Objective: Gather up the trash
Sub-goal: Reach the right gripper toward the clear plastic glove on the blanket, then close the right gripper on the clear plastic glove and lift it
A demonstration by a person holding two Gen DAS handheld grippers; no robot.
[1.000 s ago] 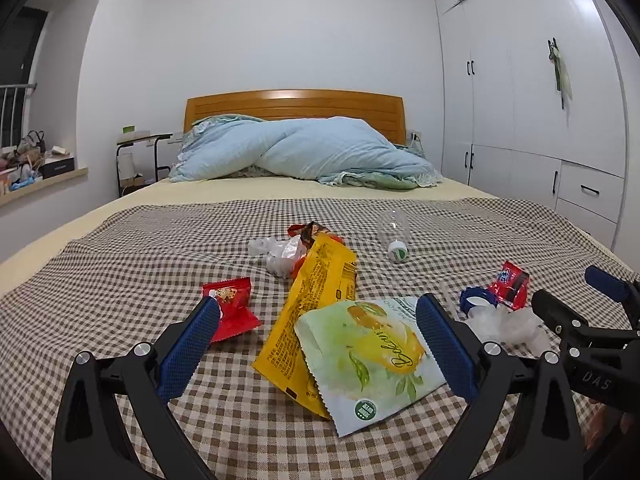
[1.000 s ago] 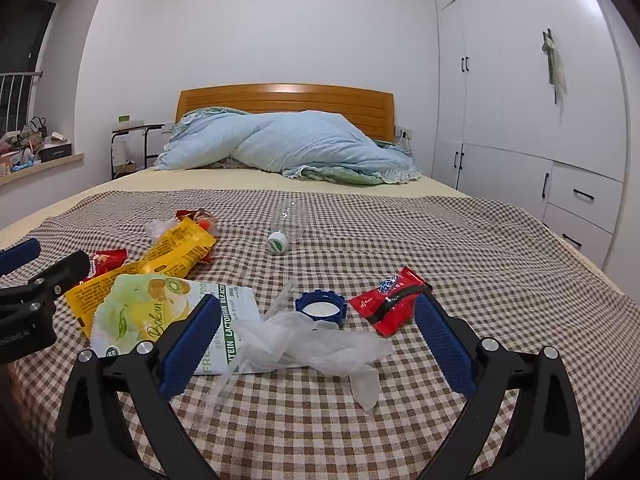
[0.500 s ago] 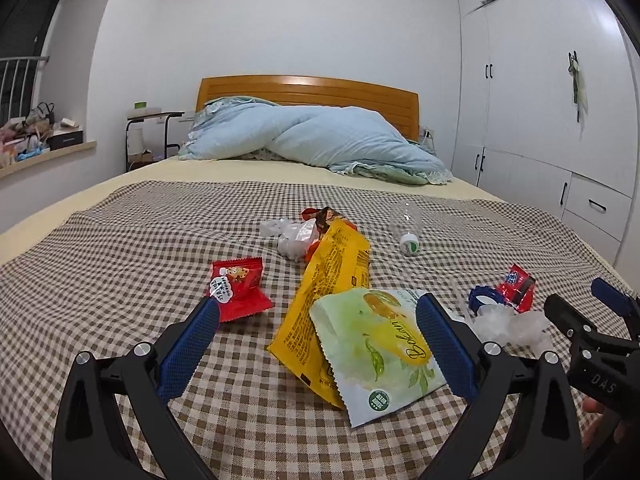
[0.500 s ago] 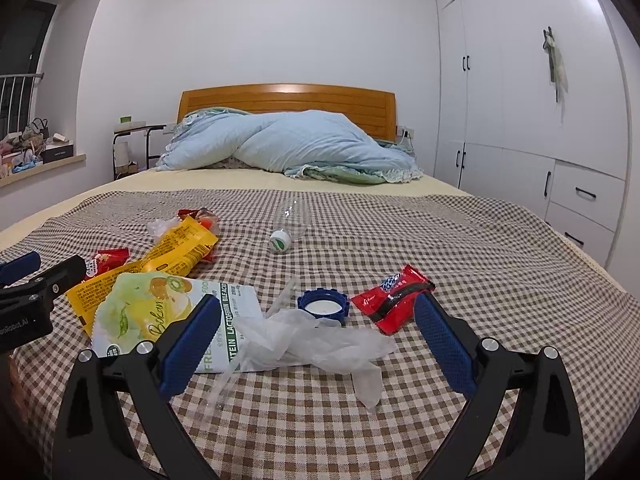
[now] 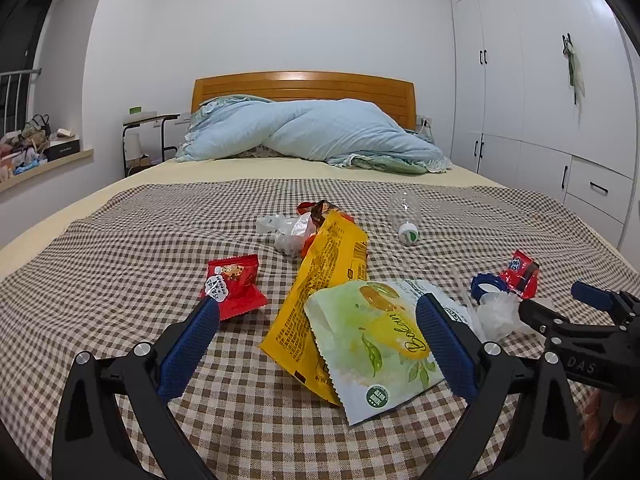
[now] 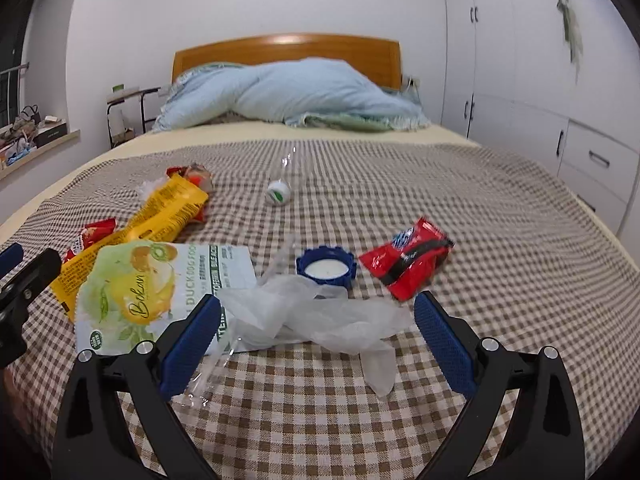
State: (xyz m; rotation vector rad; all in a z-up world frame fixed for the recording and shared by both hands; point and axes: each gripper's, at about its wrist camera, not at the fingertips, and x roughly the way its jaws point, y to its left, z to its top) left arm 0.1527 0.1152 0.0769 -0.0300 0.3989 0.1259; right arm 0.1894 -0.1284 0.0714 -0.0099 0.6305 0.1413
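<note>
Left wrist view: left gripper (image 5: 316,320) low over checkered bedspread (image 5: 120,248), jaws spread wide, nothing held. Between its blue fingers (image 5: 192,344), green-and-white snack bag (image 5: 372,352) lying partly on top of long yellow packet (image 5: 324,280). Small red wrapper (image 5: 234,286) just beyond left finger. Crumpled white plastic (image 5: 286,232) touching yellow packet's far end. Clear bottle (image 5: 405,216) lying on its side further back, well apart. Right gripper (image 5: 560,312) at right edge, near blue cap (image 5: 486,285) and red sachet (image 5: 520,274). Right wrist view: right gripper (image 6: 316,318) also wide open and empty, poised over clear plastic glove (image 6: 320,316), which overlaps snack bag's (image 6: 152,284) edge and lies against blue cap (image 6: 326,268). Red sachet (image 6: 408,262) just beside cap, blurred. Pale blue quilt (image 6: 288,94) heaped by wooden headboard (image 6: 288,46).
</note>
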